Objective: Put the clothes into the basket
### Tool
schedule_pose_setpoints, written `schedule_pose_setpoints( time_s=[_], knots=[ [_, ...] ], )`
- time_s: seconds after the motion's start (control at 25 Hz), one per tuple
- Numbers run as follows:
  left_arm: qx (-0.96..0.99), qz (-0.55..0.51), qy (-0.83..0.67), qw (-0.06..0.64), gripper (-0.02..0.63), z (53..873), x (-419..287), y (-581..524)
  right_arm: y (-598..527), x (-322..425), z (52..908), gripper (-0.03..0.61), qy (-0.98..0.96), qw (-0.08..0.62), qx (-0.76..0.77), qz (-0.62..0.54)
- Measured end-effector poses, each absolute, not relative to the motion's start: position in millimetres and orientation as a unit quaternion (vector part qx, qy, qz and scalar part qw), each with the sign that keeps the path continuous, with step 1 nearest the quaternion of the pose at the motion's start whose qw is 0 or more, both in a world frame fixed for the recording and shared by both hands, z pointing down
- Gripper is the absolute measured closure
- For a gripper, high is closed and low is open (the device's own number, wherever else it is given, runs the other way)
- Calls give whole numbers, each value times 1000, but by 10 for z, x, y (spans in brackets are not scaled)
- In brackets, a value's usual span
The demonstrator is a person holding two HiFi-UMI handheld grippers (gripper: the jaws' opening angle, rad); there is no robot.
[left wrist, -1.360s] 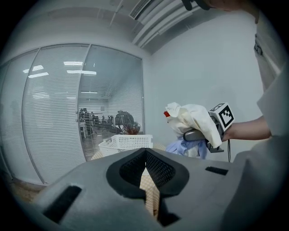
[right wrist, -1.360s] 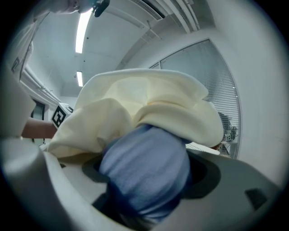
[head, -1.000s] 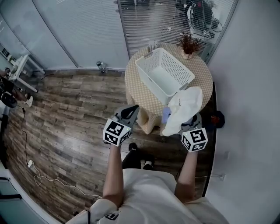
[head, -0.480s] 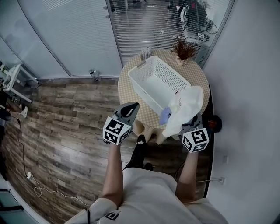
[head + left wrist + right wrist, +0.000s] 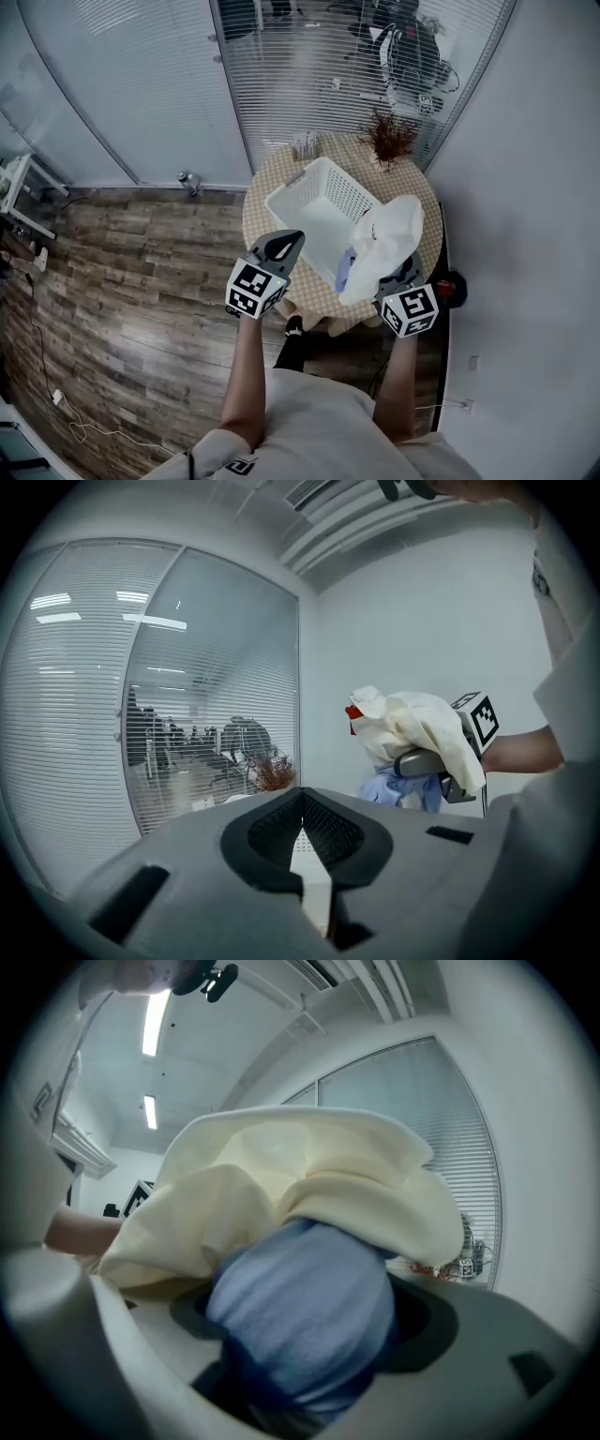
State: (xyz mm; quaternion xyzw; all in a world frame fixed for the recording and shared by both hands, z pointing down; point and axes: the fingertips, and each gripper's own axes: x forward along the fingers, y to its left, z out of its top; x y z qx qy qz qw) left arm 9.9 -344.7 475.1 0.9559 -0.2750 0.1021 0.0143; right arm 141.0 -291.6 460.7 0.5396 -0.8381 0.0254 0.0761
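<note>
Closer to the basket [image 5: 302,194] now, right gripper [image 5: 392,277] clamps clothes [image 5: 386,242] over the table's [image 5: 267,178] near edge; left gripper [image 5: 284,244] jaws together, empty.

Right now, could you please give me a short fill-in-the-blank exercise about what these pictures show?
1. The right gripper is shut on a cream garment and a ____ one.
2. The white basket stands on a table whose top is ____ in shape.
3. The left gripper has its jaws together and holds ____.

Missing words: blue; round; nothing.
</note>
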Motion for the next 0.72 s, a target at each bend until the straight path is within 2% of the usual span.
schedule_pose_setpoints(
  time_s=[0.72],
  knots=[
    [964,97,-247,18,600,4749,482,-4736,-4149,1510,4719,164,-836,99,538,37]
  ],
)
